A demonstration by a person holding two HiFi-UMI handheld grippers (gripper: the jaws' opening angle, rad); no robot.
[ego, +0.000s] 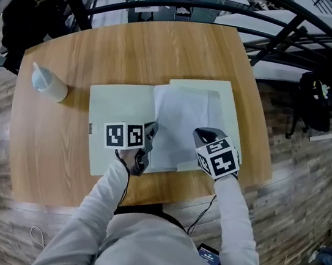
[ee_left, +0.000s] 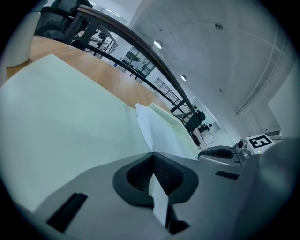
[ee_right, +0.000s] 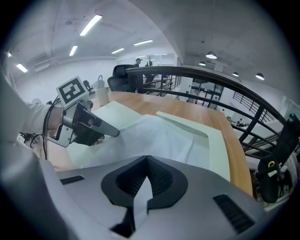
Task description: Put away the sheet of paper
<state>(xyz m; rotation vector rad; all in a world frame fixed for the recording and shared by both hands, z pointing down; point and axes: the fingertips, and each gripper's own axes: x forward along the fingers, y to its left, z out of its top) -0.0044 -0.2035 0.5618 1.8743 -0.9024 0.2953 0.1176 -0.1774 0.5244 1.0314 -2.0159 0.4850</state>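
A white sheet of paper (ego: 177,123) lies over an open pale green folder (ego: 116,112) on the wooden table (ego: 57,156). My left gripper (ego: 149,134) is shut on the sheet's lower left edge. My right gripper (ego: 200,134) is shut on its lower right corner. In the left gripper view the paper (ee_left: 161,129) runs from the closed jaws out over the folder (ee_left: 65,117). In the right gripper view the sheet (ee_right: 159,136) is pinched in the jaws and bows slightly, with the folder's right flap (ee_right: 220,145) beyond it.
A white squeeze bottle (ego: 48,83) stands on the table left of the folder. A dark metal railing (ego: 191,6) curves past the far edge. A black bag (ego: 316,102) sits at the right and a dark jacket (ego: 23,12) hangs at the left.
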